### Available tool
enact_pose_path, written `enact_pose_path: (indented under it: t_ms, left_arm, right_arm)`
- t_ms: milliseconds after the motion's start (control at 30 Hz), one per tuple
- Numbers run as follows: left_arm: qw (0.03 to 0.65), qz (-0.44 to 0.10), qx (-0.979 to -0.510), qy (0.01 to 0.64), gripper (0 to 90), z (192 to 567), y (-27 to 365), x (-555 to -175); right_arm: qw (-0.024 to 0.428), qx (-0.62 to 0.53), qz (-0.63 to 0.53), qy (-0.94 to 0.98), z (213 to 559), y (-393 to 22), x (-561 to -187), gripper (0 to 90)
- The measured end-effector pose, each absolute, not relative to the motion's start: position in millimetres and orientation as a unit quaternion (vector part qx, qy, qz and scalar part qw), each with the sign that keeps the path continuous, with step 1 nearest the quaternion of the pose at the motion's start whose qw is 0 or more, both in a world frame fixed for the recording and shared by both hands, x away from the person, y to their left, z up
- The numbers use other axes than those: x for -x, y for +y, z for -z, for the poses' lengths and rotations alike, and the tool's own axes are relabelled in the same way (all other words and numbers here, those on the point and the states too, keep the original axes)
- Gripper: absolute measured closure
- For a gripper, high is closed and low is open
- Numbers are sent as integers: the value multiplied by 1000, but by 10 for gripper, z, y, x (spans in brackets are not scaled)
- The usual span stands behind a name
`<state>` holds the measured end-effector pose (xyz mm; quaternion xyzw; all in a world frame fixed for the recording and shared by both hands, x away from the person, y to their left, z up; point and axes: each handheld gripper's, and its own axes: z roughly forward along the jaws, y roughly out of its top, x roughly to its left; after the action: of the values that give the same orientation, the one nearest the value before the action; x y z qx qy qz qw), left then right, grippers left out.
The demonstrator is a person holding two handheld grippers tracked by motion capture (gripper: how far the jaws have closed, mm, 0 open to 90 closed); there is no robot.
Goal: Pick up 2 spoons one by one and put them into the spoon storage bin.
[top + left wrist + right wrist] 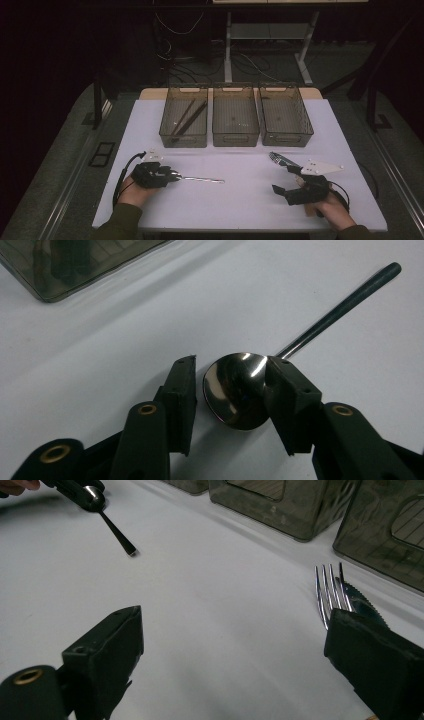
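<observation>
Spoon of polished steel (237, 390) near the table's (250, 200) front-left corner: stiff, slippery, best held at its handle; left gripper (230, 390) brackets its bowl, unclamped; right gripper (235, 645) gapes empty.

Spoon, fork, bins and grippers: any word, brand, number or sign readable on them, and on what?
None: no readable text on the spoon, fork, three bins, left gripper or right gripper. The bins' moulded marks are too small and dark to make out.

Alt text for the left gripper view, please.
A shiny spoon lies on a white table, its bowl between the left gripper's two black jaws, one jaw touching its edge. A smoky bin corner sits top left.
</observation>
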<state>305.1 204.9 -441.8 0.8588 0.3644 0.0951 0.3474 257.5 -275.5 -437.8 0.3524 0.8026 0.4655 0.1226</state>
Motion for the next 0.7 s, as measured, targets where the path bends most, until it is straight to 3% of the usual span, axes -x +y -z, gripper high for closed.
enact_pose_path:
  t_ms: [700]
  left_arm:
    - [373, -61, -866, 327, 857, 4367, 2176, -2972]
  right_arm:
    - [123, -353, -466, 802, 4376, -2757, -2571, 91]
